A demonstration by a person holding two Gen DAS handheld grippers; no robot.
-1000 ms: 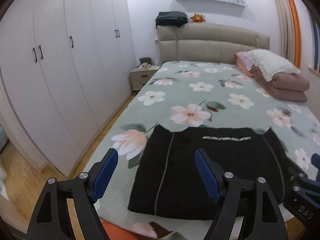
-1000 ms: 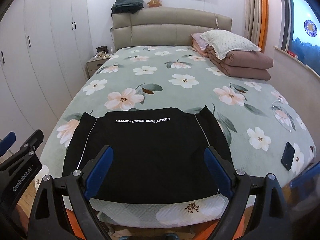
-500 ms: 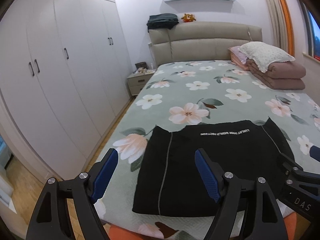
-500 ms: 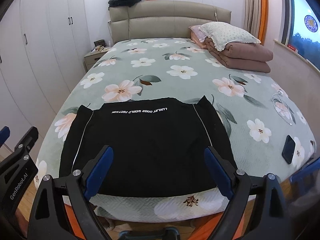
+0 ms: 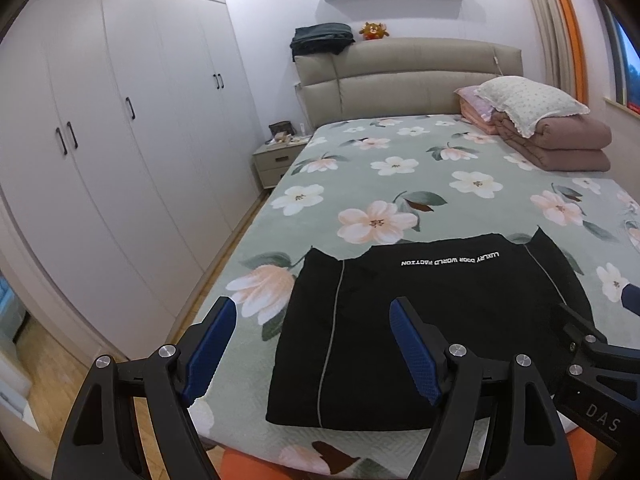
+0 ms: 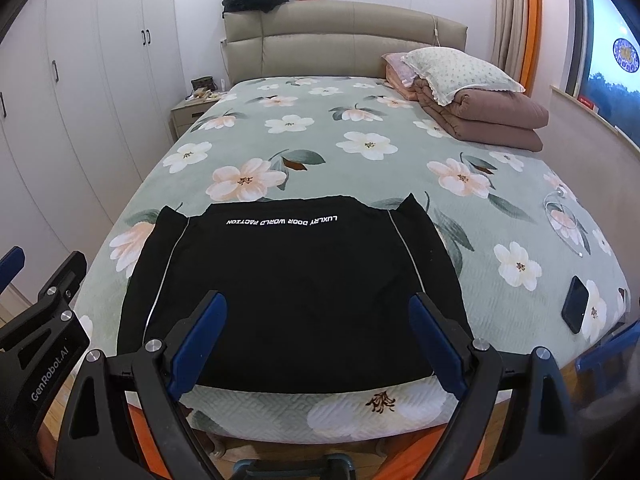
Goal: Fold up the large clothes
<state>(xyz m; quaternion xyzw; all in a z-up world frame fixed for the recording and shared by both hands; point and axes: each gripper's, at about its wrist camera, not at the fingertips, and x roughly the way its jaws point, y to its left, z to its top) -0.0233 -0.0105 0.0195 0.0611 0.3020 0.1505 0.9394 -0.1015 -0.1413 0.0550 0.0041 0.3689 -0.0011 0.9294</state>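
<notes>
My left claw [image 5: 310, 344] hangs spread wide, its 2 blue pads gripping nothing, above the near edge of the bed [image 5: 420, 168]. The black garment [image 5: 420, 328] lies flat and folded into a rectangle on the floral cover, below and ahead of that claw, mostly off toward its right finger. My right claw [image 6: 318, 334] is spread just as wide, also gripping nothing, and from its camera the black garment [image 6: 292, 284] sits squarely between and beyond its 2 pads, with the near hem close to the bed's edge. Neither claw touches the cloth. The white line of lettering [image 6: 282, 221] runs along the garment's far edge, upside down to me.

Compared with 1 second ago, the garment has not moved on the bed; both cameras now sit a little higher, so more of the cloth and the mattress edge shows in front of my pads. My claws were open then too.

Counting: 1 black garment, 2 claws, 1 bed. On the far right of the bed are 1 folded brown quilt [image 6: 492, 118] and 1 white pillow [image 6: 460, 70] on top of it. 1 dark phone [image 6: 575, 304] lies near the bed's right edge. 1 nightstand [image 5: 278, 158] stands beside the headboard, and 1 white wardrobe [image 5: 120, 120] lines the left wall.
</notes>
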